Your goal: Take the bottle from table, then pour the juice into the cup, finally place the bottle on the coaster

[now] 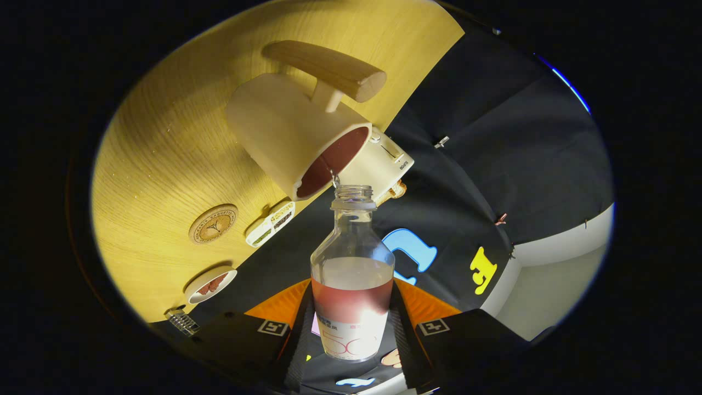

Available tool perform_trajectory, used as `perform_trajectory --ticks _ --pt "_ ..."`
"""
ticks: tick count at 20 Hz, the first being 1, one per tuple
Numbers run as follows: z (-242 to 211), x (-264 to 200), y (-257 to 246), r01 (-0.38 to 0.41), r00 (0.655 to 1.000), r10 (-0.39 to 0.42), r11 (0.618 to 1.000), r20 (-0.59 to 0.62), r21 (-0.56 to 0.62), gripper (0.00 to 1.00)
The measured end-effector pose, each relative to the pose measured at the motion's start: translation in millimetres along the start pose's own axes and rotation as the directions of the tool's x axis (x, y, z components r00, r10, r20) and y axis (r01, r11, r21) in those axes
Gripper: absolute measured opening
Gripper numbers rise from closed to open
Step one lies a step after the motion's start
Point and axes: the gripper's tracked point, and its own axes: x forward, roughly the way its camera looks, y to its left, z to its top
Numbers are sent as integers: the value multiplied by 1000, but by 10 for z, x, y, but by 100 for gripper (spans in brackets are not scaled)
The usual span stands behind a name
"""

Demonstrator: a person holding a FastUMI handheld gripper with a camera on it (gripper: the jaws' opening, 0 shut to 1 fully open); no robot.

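Note:
My gripper [352,329] is shut on a clear bottle [352,274] with a white label, both fingers pressing its lower body. The view is rolled, so the bottle is tilted toward the cup. Reddish juice fills the bottle's lower part. Its open mouth sits right at the rim of a cream cup [296,137] with a wooden handle [329,68], and a thin stream of liquid runs from the mouth into the cup, whose inside shows red. A round wooden coaster [213,223] lies on the wooden table [164,153], beside the cup.
A small white box [378,162] stands behind the cup at the table's edge. A flat white packet [270,223] lies near the coaster. A small white dish [211,285] with brown contents and a small ribbed metal piece [182,321] sit further along the table edge.

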Motion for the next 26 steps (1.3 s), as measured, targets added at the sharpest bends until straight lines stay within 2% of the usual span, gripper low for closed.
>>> perform_trajectory --ticks 11,26 --pt "-25 99 -157 95 992 -79 982 102 -162 70" --pt "-50 77 -132 85 992 -70 985 101 -153 70"
